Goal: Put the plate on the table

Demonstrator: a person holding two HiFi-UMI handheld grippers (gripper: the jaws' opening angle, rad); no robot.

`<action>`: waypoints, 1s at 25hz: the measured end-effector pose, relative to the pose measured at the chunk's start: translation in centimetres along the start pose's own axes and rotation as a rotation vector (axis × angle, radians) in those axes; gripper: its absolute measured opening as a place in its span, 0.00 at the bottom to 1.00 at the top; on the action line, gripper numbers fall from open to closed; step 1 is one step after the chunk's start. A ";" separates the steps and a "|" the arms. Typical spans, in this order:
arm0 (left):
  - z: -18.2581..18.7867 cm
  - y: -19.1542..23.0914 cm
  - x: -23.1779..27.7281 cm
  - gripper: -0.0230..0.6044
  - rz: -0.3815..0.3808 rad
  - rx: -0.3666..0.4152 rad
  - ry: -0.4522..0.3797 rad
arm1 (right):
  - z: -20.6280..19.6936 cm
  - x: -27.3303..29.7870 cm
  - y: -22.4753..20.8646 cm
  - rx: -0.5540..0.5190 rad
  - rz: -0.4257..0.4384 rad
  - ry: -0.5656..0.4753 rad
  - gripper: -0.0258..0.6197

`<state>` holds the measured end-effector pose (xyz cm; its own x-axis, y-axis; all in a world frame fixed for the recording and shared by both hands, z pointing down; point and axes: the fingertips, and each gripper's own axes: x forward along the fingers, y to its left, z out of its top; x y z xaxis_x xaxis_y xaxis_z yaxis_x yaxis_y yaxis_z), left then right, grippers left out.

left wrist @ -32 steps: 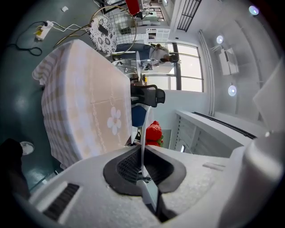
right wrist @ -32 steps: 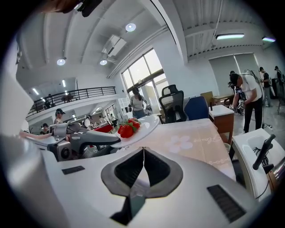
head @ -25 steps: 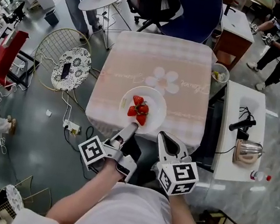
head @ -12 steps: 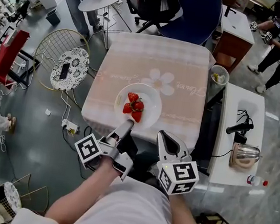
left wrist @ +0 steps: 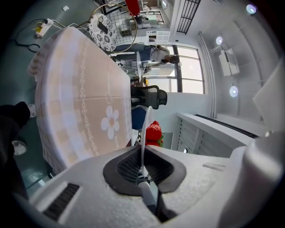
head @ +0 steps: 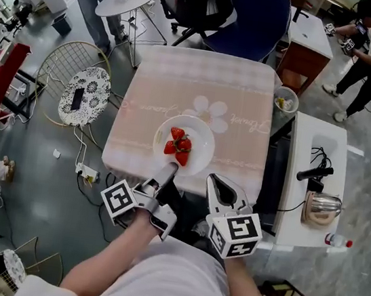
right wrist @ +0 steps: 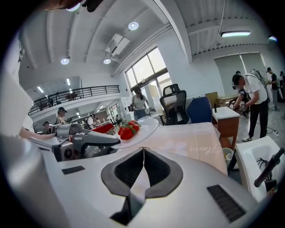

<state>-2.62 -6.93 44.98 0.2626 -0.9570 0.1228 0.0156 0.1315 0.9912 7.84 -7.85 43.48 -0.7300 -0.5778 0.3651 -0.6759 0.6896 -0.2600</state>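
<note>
A white plate (head: 201,144) with red strawberries (head: 179,145) hangs just over the near part of the pink checked table (head: 201,84). My left gripper (head: 169,170) is shut on the plate's near rim. In the left gripper view the plate (left wrist: 143,129) runs edge-on out from between the jaws, with the strawberries (left wrist: 153,132) beyond and the table (left wrist: 80,98) to the left. My right gripper (head: 214,180) is beside it, shut and empty. The right gripper view shows its closed jaws (right wrist: 143,153), the plate (right wrist: 144,128) above the table (right wrist: 191,140) and the left gripper (right wrist: 84,140).
A white side table (head: 303,140) with a kettle (head: 319,207) stands to the right. A bin (head: 287,100) sits at the table's right corner. A blue chair (head: 256,13) is behind the table. A wire stool (head: 84,92) is to the left. People stand at the back.
My left gripper has carried the plate slightly farther in over the table, toward the flower print. The right gripper has stayed beside it, still shut.
</note>
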 end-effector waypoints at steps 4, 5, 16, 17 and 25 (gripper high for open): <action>1.0 0.4 1.8 0.06 0.005 -0.006 0.028 | 0.6 1.8 -0.6 0.002 -0.017 0.007 0.05; 1.3 0.4 2.2 0.06 0.008 -0.008 0.036 | 0.9 2.3 -0.7 0.003 -0.020 0.008 0.05; 5.9 1.2 6.1 0.06 0.031 -0.020 0.085 | 3.0 8.3 -1.2 0.002 -0.046 0.029 0.05; 6.3 1.5 6.4 0.06 0.033 -0.024 0.091 | 3.1 8.9 -1.2 0.000 -0.048 0.033 0.05; 9.1 3.2 8.3 0.06 0.056 -0.035 0.142 | 3.3 12.9 -1.4 -0.007 -0.069 0.075 0.05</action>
<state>-9.14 -16.75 49.65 0.3978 -0.9021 0.1669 0.0298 0.1946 0.9804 -0.93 -17.72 45.58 -0.6715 -0.5901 0.4481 -0.7237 0.6523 -0.2254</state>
